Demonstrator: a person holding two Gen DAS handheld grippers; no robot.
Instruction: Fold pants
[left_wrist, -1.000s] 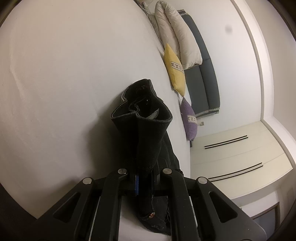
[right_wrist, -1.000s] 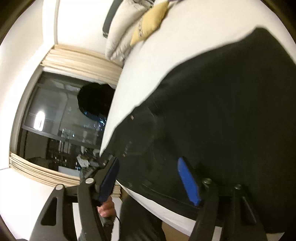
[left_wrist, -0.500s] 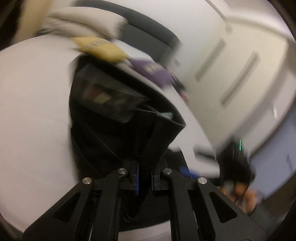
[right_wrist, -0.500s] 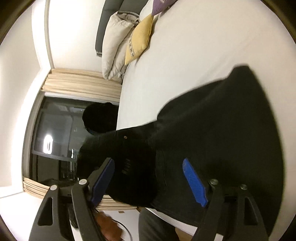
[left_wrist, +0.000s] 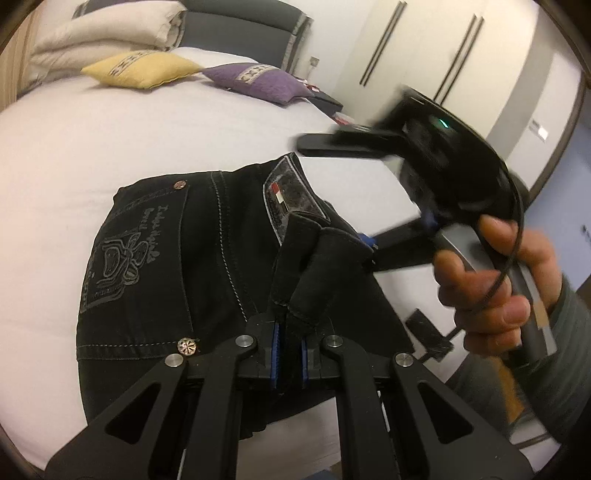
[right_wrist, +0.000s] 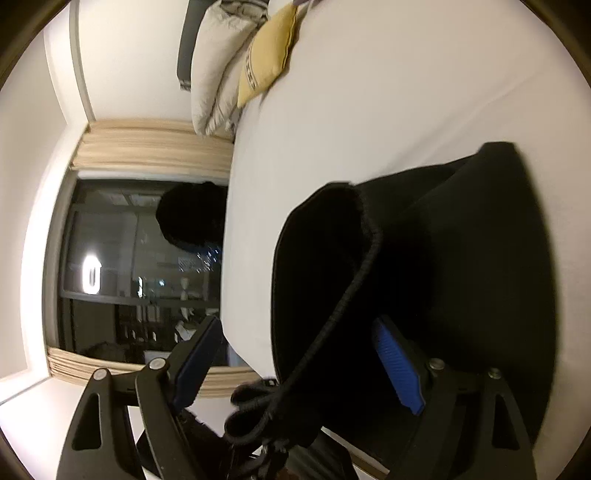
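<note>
The black pants (left_wrist: 177, 280) lie on the white bed (left_wrist: 110, 147), near its edge, partly folded, with the seat side up: a stitched back pocket with a printed drawing, two metal rivets and a small flag label by the waistband show in the left wrist view. A doubled flap of the dark cloth stands up from the pile and runs straight into the left tongs (left_wrist: 288, 349), whose blue pads are clenched on it with no gap to either side.

In the right wrist view the pants (right_wrist: 461, 258) are a dark mound on the bed (right_wrist: 406, 92), one thick hem curling up in front. The right tongs (right_wrist: 295, 365) are released and their jaws are opening; the blue pads stand wide apart, one over the cloth, the other out past the bed's edge, and neither presses on anything. A black cable hangs between them, close to the lens.

The left wrist view also shows the right tongs from the side, blurred, carried by the person's right hand (left_wrist: 491, 288) just beyond the raised flap.

Farther off, a yellow cushion (left_wrist: 140, 68), a purple cushion (left_wrist: 258, 81) and a folded pale duvet (left_wrist: 107, 33) lie at the head of the bed.
</note>
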